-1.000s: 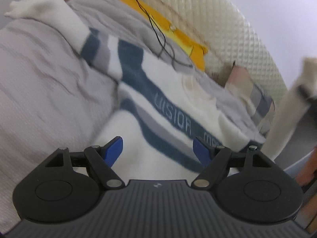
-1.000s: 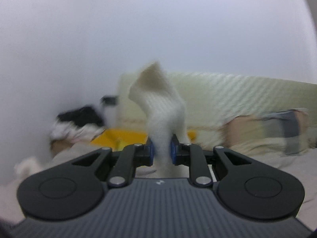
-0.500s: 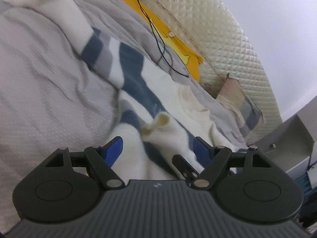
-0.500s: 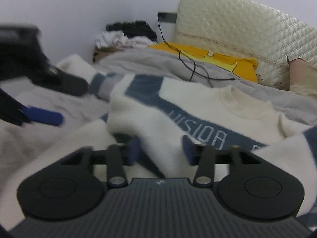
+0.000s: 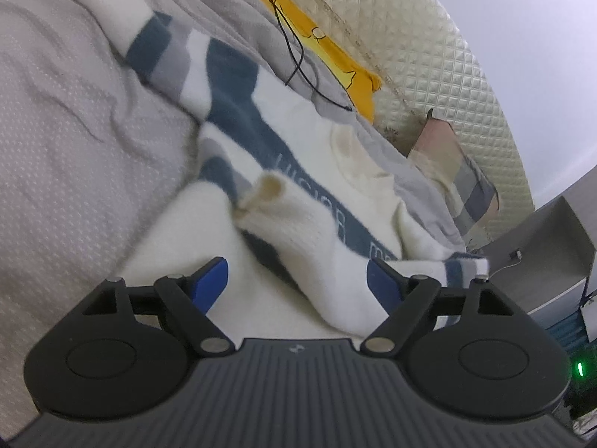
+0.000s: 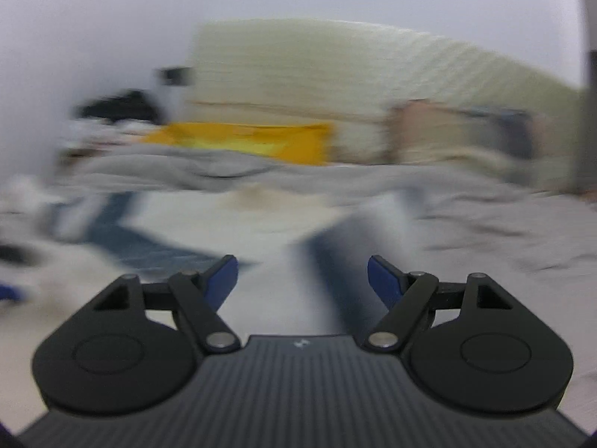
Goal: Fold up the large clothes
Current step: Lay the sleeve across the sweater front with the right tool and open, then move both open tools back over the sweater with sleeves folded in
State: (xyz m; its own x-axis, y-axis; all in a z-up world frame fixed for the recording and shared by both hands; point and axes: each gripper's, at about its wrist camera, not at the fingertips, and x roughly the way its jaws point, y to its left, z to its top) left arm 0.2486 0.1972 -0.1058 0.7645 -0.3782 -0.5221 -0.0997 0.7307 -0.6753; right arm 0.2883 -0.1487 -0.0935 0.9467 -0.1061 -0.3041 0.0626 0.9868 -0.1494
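Note:
A white sweater [image 5: 313, 142] with navy and grey stripes lies spread on the grey bedspread [image 5: 67, 119]. One sleeve [image 5: 309, 235] is folded across its chest, cuff pointing to the far sleeve. My left gripper [image 5: 296, 280] hovers low over that folded sleeve; its jaws are opening a little wider and the blue pads touch nothing. In the blurred right wrist view, my right gripper [image 6: 302, 274] is over the sweater [image 6: 261, 216] near a navy stripe. Its jaws are opening with nothing between them.
A yellow cloth [image 5: 335, 56] and a black cable [image 5: 294, 48] lie by the quilted headboard [image 5: 429, 56]. A plaid pillow [image 5: 459, 171] leans there, with a grey cabinet [image 5: 552, 246] beside the bed. A pile of clothes [image 6: 115, 112] sits at the far corner.
My right gripper let go of the white sleeve it held up, and the sleeve now lies across the sweater's chest. The right gripper dropped and opened. The left gripper came lower and nearer.

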